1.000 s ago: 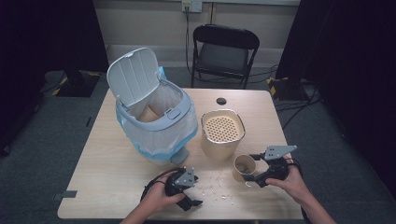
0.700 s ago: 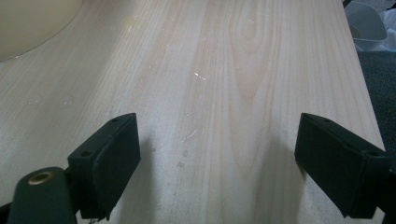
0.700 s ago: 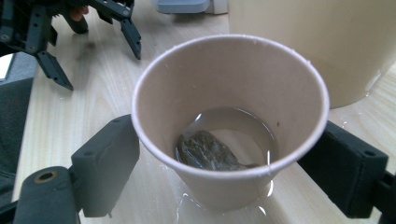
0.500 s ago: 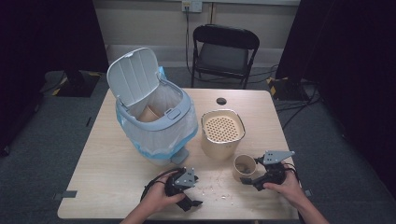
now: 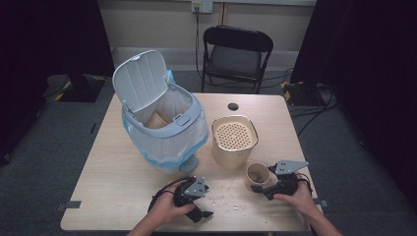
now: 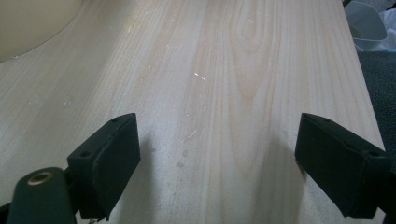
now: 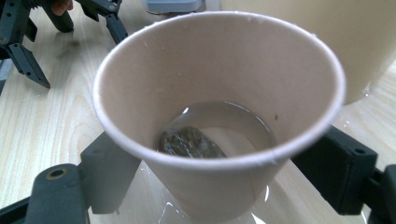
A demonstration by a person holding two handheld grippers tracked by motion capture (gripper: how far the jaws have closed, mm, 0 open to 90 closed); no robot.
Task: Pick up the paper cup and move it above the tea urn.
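On the light wooden bench (image 5: 123, 187) a paper cup (image 5: 257, 175) stands near the front right, just in front of a cream container with a perforated top (image 5: 234, 140). The right gripper (image 5: 259, 188) lies low on the bench with its jaws set on either side of the cup; in the right gripper view the cup (image 7: 219, 116) sits between the two black jaws, which stand close against its lower wall, though whether they press it or merely flank it cannot be told from here. Inside the cup a little clear liquid covers the bottom around a dark, wet lump, perhaps a used tea bag (image 7: 189, 142), and a wet film shows on the wood around the cup's base. The person's right hand (image 5: 294, 197) holds that gripper from behind. The left gripper (image 5: 202, 214) rests on the bench near the front edge, held by the left hand (image 5: 167, 209); in the left gripper view its jaws are spread wide over bare wood with nothing between them. Small pale crumbs (image 5: 223, 199) are scattered on the bench between the two grippers. Farther back on the left stands a white bin (image 5: 164, 125) with its lid raised, lined with a pale blue bag, with another paper cup (image 5: 158, 119) lying inside. A black folding chair (image 5: 236, 54) stands behind the bench.
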